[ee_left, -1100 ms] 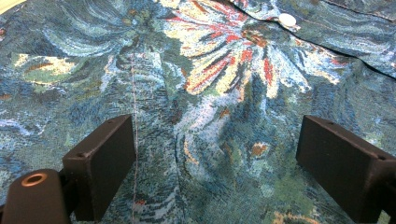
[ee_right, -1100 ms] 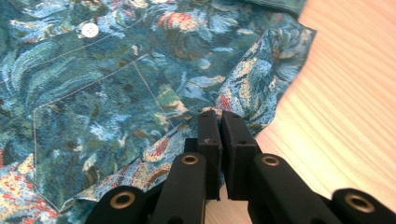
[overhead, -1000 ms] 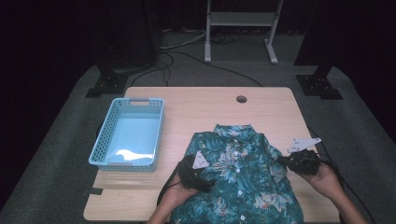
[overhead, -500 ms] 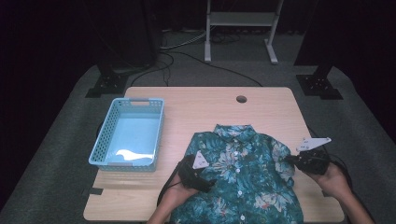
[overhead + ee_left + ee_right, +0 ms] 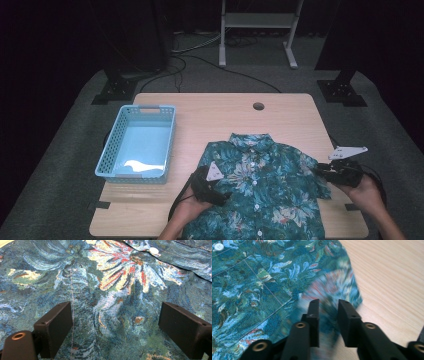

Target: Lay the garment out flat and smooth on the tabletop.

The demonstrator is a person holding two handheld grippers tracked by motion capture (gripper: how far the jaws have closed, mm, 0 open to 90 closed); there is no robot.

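Basket (image 5: 137, 145) is sitting at the worktop's (image 5: 210, 112) left; the shirt (image 5: 265, 190) is lying flat, buttoned, at the near right. Left tongs (image 5: 226, 195) are resting spread wide on the shirt's left front, gripping nothing. Right tongs (image 5: 316, 172) are sitting at the right sleeve (image 5: 337, 290), jaws just opening, a narrow gap with sleeve cloth loose between them.

Wooden table (image 5: 295, 120) under floral shirt (image 5: 265, 185), blue basket (image 5: 137, 142)
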